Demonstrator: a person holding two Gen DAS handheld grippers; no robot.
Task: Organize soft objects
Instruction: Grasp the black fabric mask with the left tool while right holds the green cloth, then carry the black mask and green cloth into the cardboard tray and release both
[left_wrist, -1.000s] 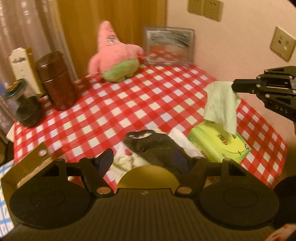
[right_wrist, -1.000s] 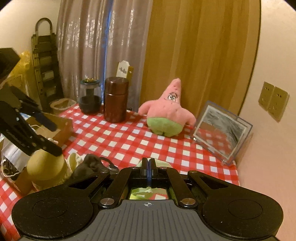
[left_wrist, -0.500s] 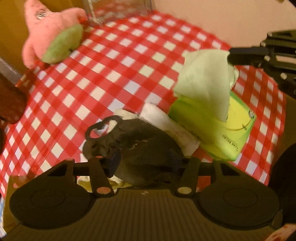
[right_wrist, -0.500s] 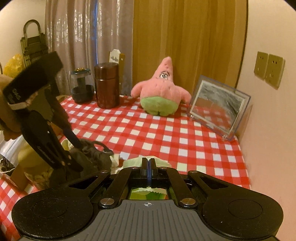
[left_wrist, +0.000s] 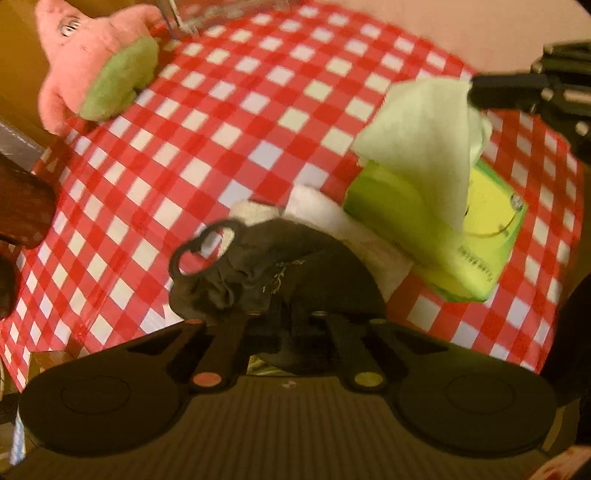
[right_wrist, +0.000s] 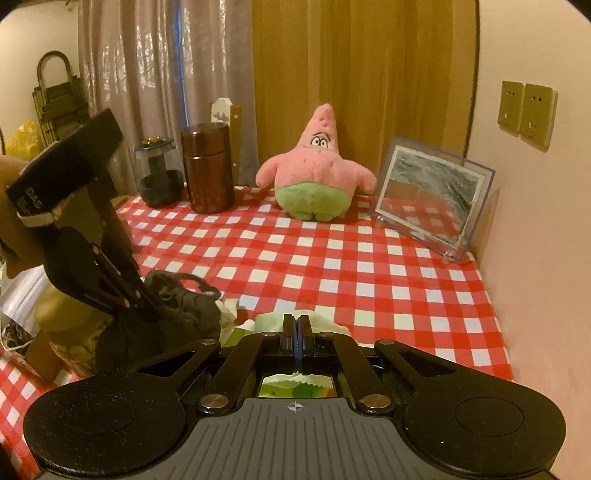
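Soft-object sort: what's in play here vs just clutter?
In play:
- black cloth, left gripper shut on it
- tissue, right gripper shut on it
- white cloth
- pink plush

Clutter:
- brown canister
- picture frame
- glass jar

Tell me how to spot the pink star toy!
Look at the red-and-white checked table, at its far edge by the yellow curtain. The pink star toy sits there between a brown canister and a clear picture frame. It alone has eyes and green shorts.
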